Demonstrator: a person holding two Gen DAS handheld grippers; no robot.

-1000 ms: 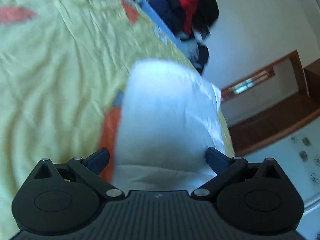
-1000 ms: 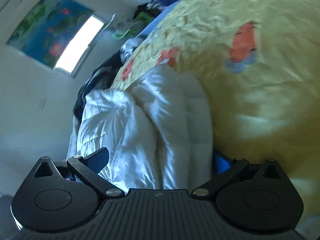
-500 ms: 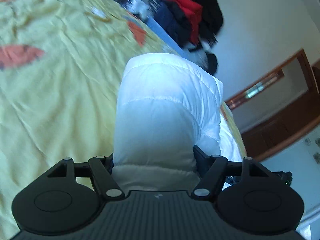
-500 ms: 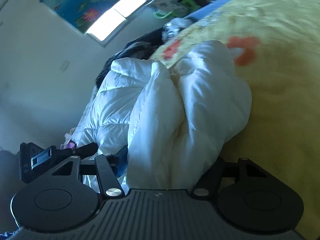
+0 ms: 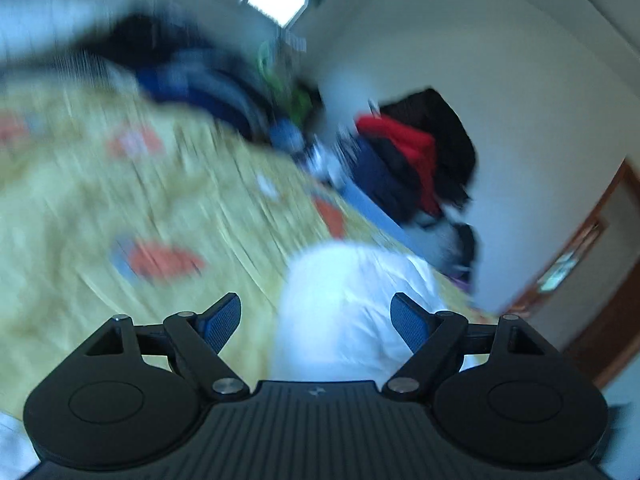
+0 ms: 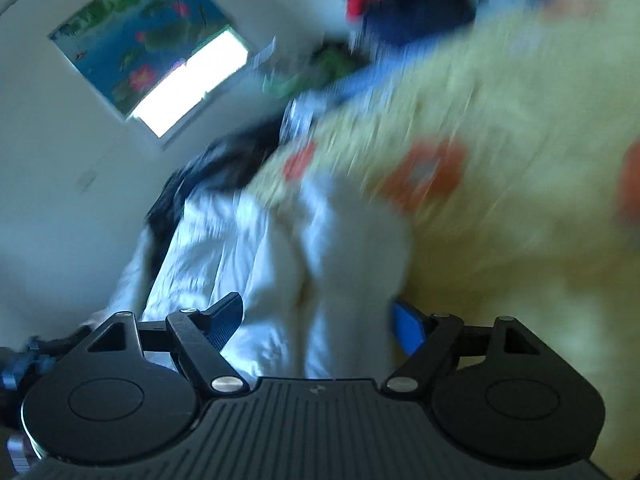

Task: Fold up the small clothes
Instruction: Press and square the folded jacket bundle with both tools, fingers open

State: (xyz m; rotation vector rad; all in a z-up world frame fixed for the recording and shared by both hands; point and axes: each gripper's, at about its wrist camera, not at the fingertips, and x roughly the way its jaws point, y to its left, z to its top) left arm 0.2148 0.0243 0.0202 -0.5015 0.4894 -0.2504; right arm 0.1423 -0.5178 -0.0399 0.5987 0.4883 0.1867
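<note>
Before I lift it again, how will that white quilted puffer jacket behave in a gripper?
The white quilted puffer jacket looks puffy, so probably light for its bulk and squashy under a pinch. It slumps in soft folds on the yellow patterned bedspread, so expect it to droop rather than hold shape. Its sheen suggests slick fabric; it may slide out of the open left gripper and right gripper.

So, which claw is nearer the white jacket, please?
Right, narrowly: jacket fills the right claw's gap, sits off-centre in the left claw's. Both claws' jaws just opened further.

both claws (image 5: 316,320) (image 6: 318,322) have just reopened, releasing the white jacket (image 5: 344,308).
</note>
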